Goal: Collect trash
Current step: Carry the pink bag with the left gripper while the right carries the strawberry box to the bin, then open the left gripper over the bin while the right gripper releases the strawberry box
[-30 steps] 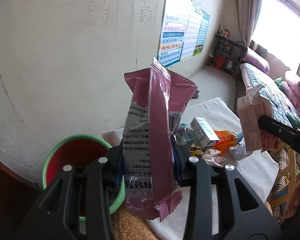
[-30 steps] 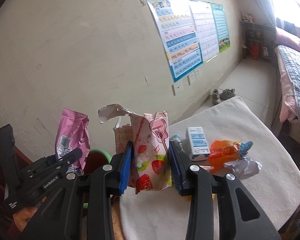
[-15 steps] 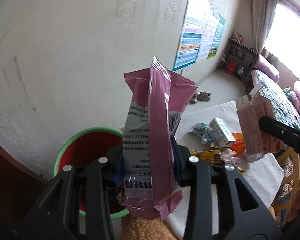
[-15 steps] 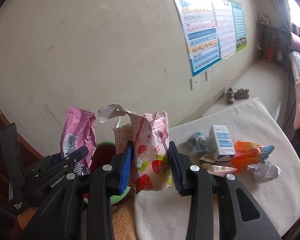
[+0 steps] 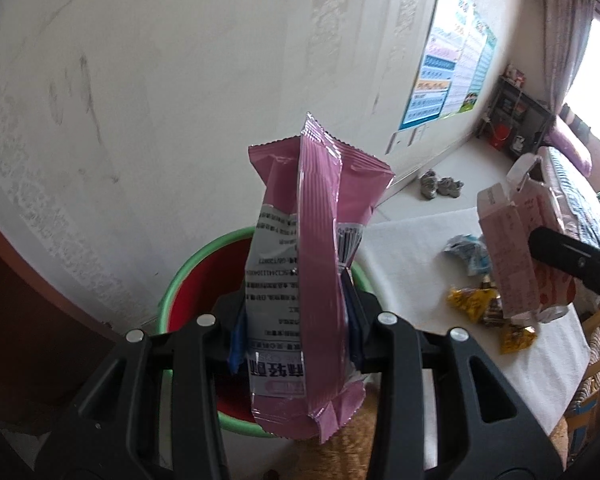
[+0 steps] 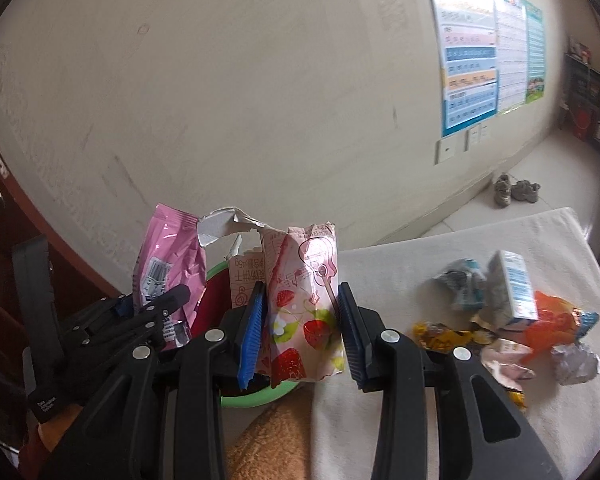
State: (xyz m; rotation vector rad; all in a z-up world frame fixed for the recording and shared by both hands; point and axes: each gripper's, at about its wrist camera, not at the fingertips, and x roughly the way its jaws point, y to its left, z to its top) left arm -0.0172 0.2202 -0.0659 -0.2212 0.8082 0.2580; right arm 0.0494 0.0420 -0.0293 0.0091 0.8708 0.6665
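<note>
Over the bin (image 5: pixel 188 280) | pink bag (image 5: pixel 300 272) clamped in left gripper (image 5: pixel 296 344), now above the red bowl (earlier short of it), ready to drop | carton (image 6: pixel 304 296) pinched in right gripper (image 6: pixel 300 332) at bin's rim | bin contents hidden | more wrappers (image 6: pixel 500 320) on table (image 6: pixel 420 264).

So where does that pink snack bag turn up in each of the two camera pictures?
Left wrist view: the pink snack bag stands upright in the centre, clamped in the left gripper, in front of the green-rimmed bin.
Right wrist view: the bag is at the left, above the left gripper, beside the strawberry-print packet.
Shared landmark: the pair of shoes by the wall.
</note>
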